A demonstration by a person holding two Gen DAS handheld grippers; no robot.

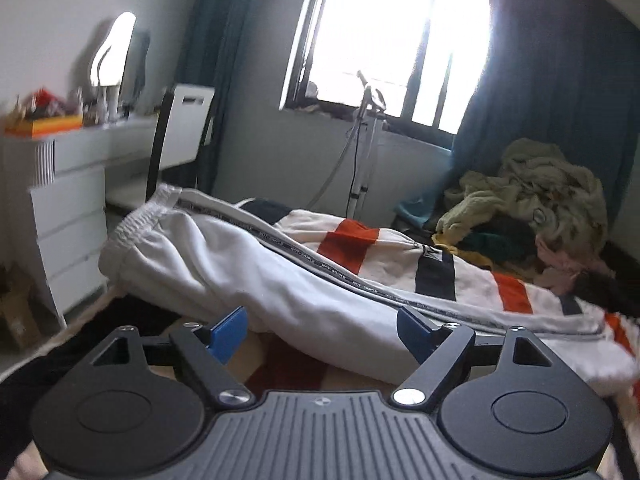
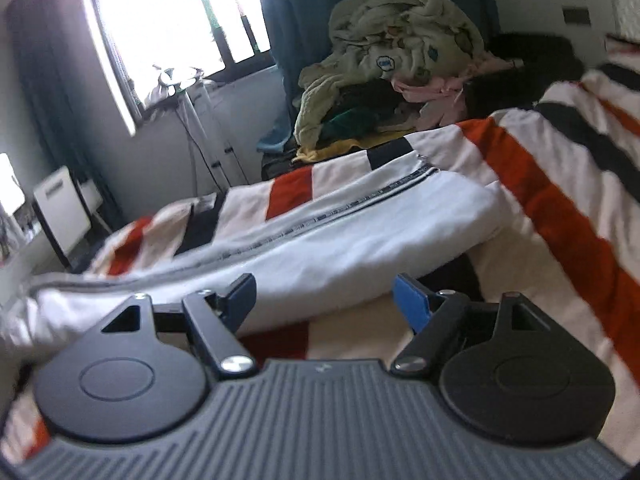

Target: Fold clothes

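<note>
White trousers point(image 1: 248, 264) lie lengthwise on the striped bed point(image 2: 560, 208), at 12 o'clock from both grippers. Left gripper point(image 1: 324, 332) and right gripper point(image 2: 324, 300) hover spread and empty, apparently poised to grasp the near edge.

Blown-out window point(image 1: 396, 36) backlight, dim interior, motion blur, fisheye-warped edges
</note>
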